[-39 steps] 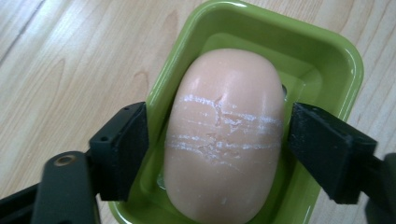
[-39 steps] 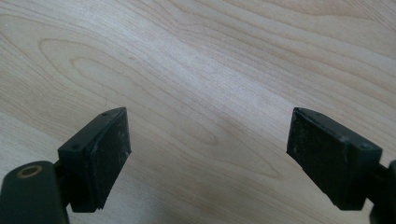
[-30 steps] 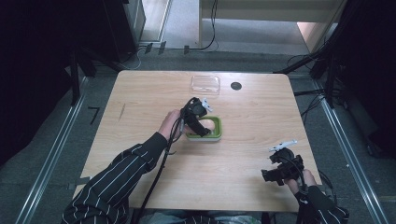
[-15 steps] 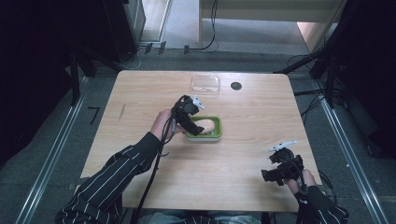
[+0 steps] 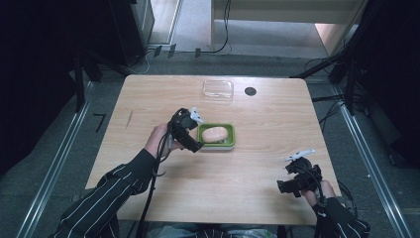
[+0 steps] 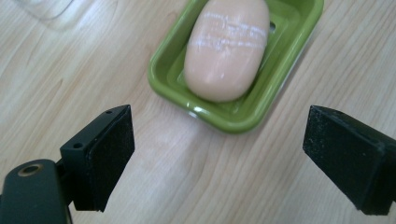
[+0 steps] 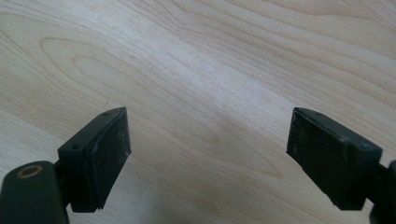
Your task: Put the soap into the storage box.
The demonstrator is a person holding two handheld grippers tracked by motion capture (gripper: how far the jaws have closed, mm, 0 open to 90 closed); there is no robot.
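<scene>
Black-jawed, the left gripper [image 5: 190, 141] hangs just left of the green soap dish [image 5: 229, 144], its jaws having just been opening and now spread wide with nothing between them. Pinkish soap [image 5: 214, 134] lies in that dish, long axis running left-right across the table [image 5: 257, 173]. Well to the dish's right and nearer the person, the right gripper [image 5: 292, 181] rests with jaws spread, empty.

A clear plastic lid [image 5: 218, 89] lies flat near the far edge of the table [image 5: 277, 124], and one corner of it [image 6: 46, 8] shows in the left gripper view. Just beside the lid, apart from it, sits a small dark round disc [image 5: 250, 91]. A thin pale mark [image 5: 130, 118] lies on the wood toward the table's left side. Black cables [image 5: 223, 34] run over the grey floor [image 5: 188, 29] beyond the table.
</scene>
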